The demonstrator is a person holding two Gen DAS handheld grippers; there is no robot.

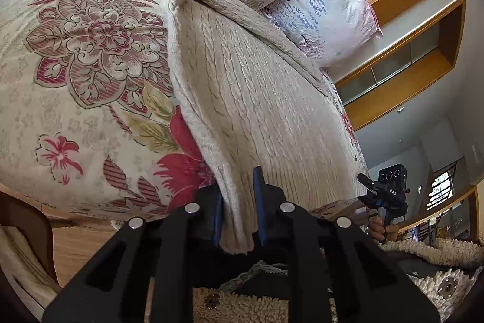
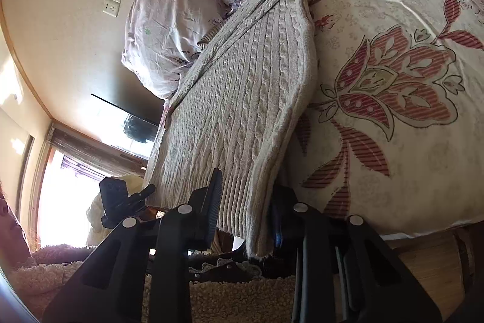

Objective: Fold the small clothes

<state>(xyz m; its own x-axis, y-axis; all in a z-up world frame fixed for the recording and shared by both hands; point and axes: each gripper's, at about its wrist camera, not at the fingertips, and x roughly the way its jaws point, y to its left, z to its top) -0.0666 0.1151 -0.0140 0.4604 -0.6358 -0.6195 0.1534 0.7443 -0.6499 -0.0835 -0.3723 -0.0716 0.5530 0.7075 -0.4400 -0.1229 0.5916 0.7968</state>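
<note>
Left gripper point(image 1: 239, 211) pinched on the near hem corner of the sweater point(image 1: 242, 87). Right gripper point(image 2: 246, 217) clamped on the other hem corner. Sweater stretches away ahead of both across the floral bedspread point(image 1: 75, 50), far end up by the pillows point(image 1: 317, 5).

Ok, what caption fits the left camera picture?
Left gripper pinches the cream cable-knit sweater's hem on the flowery bedspread.
</note>
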